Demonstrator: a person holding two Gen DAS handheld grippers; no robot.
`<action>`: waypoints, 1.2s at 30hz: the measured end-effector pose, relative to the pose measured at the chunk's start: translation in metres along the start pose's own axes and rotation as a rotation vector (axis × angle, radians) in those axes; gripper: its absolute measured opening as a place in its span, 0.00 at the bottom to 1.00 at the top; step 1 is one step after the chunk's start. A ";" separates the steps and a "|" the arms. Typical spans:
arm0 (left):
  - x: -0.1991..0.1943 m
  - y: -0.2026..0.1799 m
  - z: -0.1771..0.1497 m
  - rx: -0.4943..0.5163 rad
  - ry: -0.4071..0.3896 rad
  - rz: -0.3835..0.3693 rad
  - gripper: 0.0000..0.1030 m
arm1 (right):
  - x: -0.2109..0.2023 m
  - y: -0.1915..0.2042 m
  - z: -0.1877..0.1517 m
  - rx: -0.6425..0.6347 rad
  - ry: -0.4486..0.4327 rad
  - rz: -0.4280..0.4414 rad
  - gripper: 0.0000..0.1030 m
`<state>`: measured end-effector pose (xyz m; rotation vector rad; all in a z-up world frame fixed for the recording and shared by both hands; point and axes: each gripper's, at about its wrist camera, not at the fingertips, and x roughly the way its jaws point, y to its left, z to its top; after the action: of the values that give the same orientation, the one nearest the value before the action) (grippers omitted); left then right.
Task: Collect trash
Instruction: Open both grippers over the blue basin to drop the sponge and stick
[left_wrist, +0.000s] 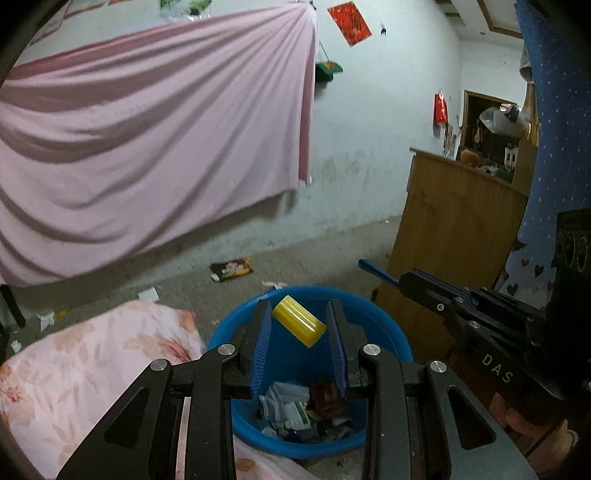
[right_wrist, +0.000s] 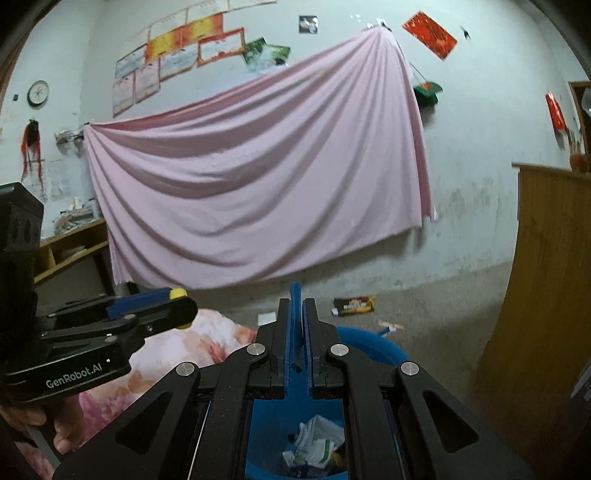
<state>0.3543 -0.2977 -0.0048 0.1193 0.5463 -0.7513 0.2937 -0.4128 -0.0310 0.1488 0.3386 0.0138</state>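
A yellow plastic cylinder (left_wrist: 299, 322) sits crosswise between the blue pads of my left gripper (left_wrist: 299, 314), which is shut on it. It hangs over a blue plastic basin (left_wrist: 384, 325) that holds crumpled paper and wrappers (left_wrist: 295, 410). My right gripper (right_wrist: 297, 299) is shut with nothing in it, also above the basin (right_wrist: 388, 350). From the left wrist view it reaches in from the right, its tip (left_wrist: 364, 264) beyond the basin's rim. In the right wrist view the left gripper (right_wrist: 181, 310) comes in from the left with yellow showing at its tip.
A dark snack wrapper (left_wrist: 231, 269) and white paper scraps (left_wrist: 147, 294) lie on the concrete floor by the wall. A floral quilt (left_wrist: 92, 369) lies left of the basin. A wooden board (left_wrist: 454, 240) stands to the right. A pink sheet (right_wrist: 258, 177) hangs on the wall.
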 end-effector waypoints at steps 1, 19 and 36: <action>0.003 0.001 -0.002 -0.003 0.009 -0.001 0.25 | 0.002 -0.002 -0.002 0.003 0.009 -0.001 0.04; 0.013 0.028 -0.016 -0.103 0.123 -0.008 0.34 | 0.025 -0.014 -0.022 0.026 0.123 0.003 0.05; -0.035 0.046 -0.016 -0.158 0.043 0.108 0.55 | 0.018 -0.008 -0.014 0.021 0.153 -0.021 0.11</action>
<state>0.3573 -0.2378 -0.0047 0.0176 0.6332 -0.5995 0.3059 -0.4184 -0.0510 0.1650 0.4928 0.0011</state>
